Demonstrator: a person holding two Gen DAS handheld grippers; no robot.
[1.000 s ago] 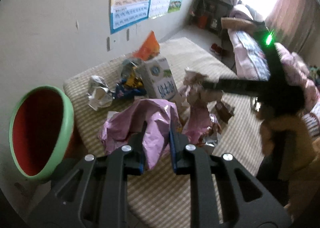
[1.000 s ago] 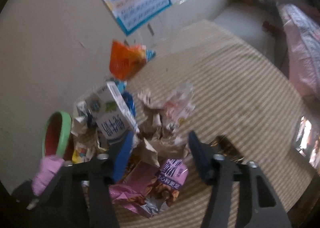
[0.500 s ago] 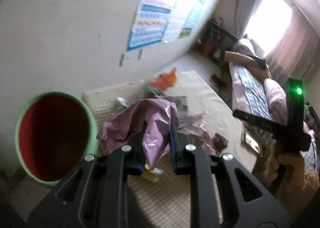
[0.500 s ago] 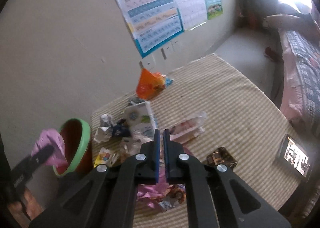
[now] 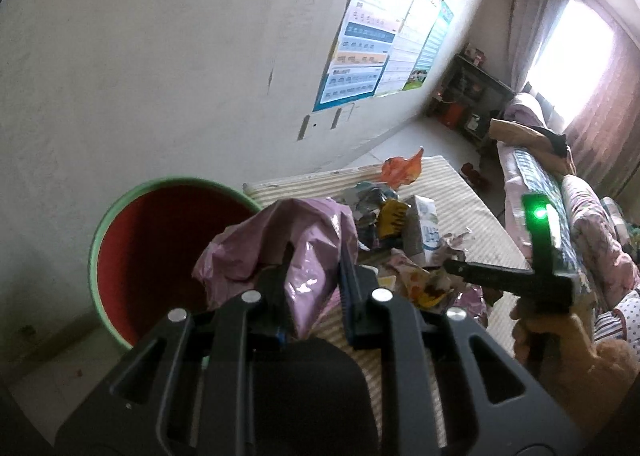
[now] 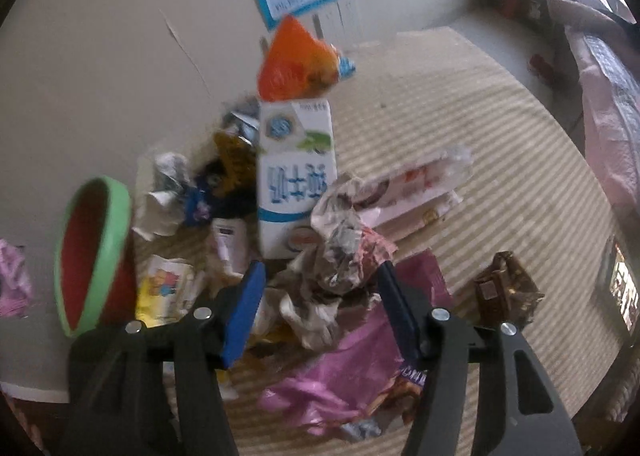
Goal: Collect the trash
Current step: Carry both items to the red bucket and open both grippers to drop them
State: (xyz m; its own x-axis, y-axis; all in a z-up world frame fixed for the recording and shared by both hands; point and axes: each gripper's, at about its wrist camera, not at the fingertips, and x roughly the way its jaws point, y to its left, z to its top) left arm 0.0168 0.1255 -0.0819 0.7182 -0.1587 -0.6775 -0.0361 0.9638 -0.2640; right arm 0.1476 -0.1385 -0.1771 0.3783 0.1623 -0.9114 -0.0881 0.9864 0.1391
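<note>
My left gripper [image 5: 314,276] is shut on a crumpled pink plastic bag [image 5: 280,236], held beside the rim of the red bin with the green rim [image 5: 160,256]. My right gripper [image 6: 320,296] is open, its jaws on either side of a crumpled brown and white wrapper [image 6: 340,256] in the trash pile. The pile also holds a white and blue milk carton [image 6: 294,176], an orange bag [image 6: 296,64], a purple snack bag [image 6: 352,356] and a brown wrapper [image 6: 504,288]. The bin [image 6: 94,256] stands left of the pile.
The trash lies on a striped beige table [image 6: 500,136] against a white wall with posters [image 5: 380,36]. A phone [image 6: 622,288] lies at the table's right edge. A bed [image 5: 560,196] stands to the right. The right gripper also shows in the left wrist view [image 5: 460,268].
My left gripper carried the pink bag up and left, to the bin's rim. My right gripper shut, then opened again and dropped over the crumpled wrapper in the pile.
</note>
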